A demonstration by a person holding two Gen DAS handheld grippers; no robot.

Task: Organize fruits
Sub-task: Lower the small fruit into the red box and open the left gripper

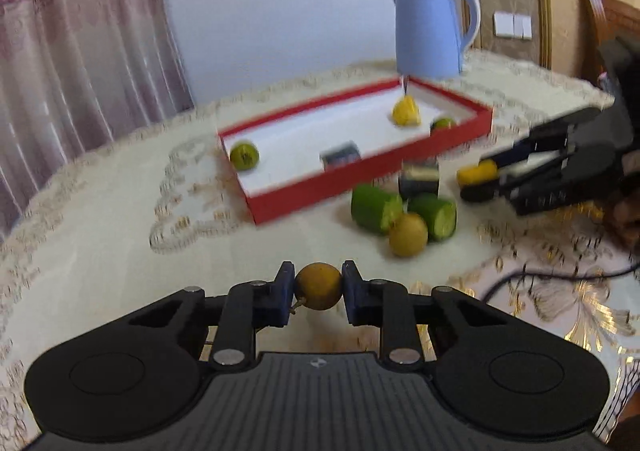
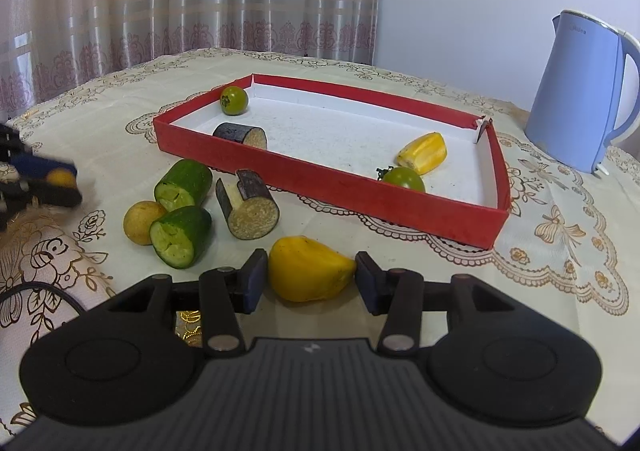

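Note:
My left gripper is shut on a small round yellow-brown fruit just above the tablecloth; the right wrist view shows it at the left edge. My right gripper is shut on a yellow fruit piece and appears at the right of the left wrist view. The red tray holds two green tomatoes, an eggplant piece and a yellow piece. In front of the tray lie two cucumber pieces, an eggplant piece and another round yellow fruit.
A blue kettle stands behind the tray's right end. A black cable runs over the cloth at the right. Curtains hang behind the table, and a wooden chair back rises at the far right.

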